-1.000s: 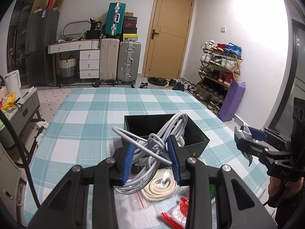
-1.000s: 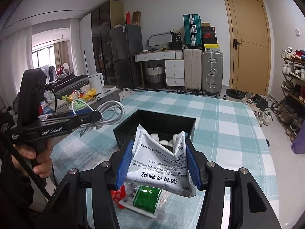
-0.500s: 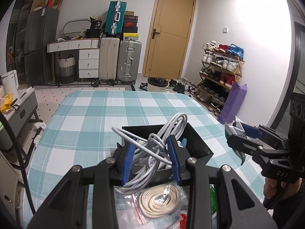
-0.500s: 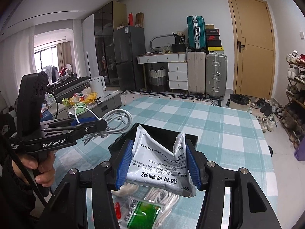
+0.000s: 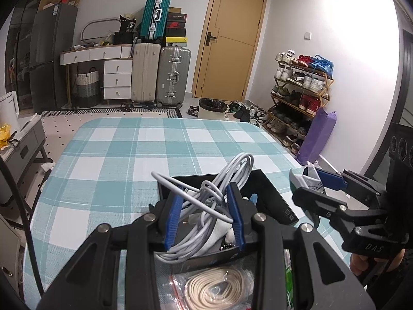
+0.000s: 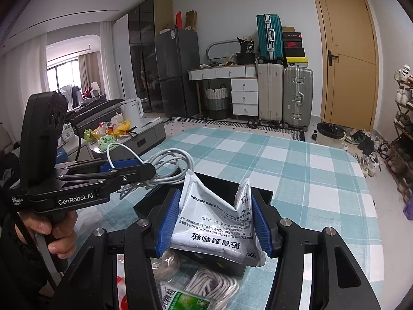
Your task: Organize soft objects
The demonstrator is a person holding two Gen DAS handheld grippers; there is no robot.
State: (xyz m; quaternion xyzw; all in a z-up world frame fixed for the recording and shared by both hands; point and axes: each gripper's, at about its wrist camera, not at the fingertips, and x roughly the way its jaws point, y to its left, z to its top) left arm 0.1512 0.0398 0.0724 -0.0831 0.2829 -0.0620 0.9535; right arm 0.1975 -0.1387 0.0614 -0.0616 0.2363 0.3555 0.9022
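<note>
Above the black box [image 5: 273, 196], the left gripper [image 5: 206, 215] is clamping the grey cable [image 5: 227, 178] while the right gripper [image 6: 215, 222] is pinching the white sachet [image 6: 214, 222] alongside.

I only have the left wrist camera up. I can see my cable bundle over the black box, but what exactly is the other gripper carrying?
Observer: The right gripper is shut on a white packet printed with black text, bent into a V between its pads.
Operator: Is that packet over the box too?
Observer: It hangs above the near edge of the black box, not yet inside.
Operator: Anything left on the table near it?
Observer: Yes, below that gripper lie a coil of pale rope and a green and white sachet on the checked cloth.
Operator: And my cable bundle?
Observer: From that side, the grey cable loops out beyond the left gripper.
</note>
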